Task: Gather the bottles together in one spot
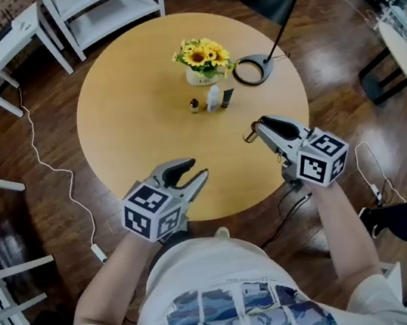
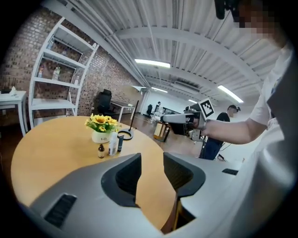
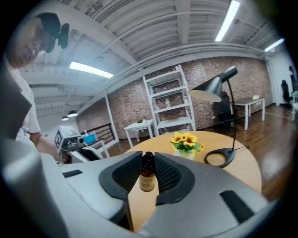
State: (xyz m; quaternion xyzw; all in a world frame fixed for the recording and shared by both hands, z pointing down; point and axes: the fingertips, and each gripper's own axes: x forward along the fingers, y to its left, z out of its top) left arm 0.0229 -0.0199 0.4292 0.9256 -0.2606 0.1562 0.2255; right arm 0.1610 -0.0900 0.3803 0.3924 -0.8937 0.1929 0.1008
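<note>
Right gripper (image 3: 148,160): jaws closed on a small amber bottle (image 3: 147,176), which is held upright between the pads; in the head view this gripper (image 1: 258,128) stands over the round table (image 1: 133,108) at about 4 o'clock of its top.

Left gripper (image 2: 151,160): jaws part-way apart, nothing between them, only table top showing through the gap; in the head view it (image 1: 196,171) stands at about 6 o'clock of the table.

Remaining items: brown bottle (image 1: 194,106), white bottle (image 1: 213,98) and dark tube (image 1: 227,98), upright in a tight row at 6 o'clock of the sunflower pot (image 1: 204,76); ring-shaped lamp base (image 1: 252,70) at 3 o'clock of the pot.
</note>
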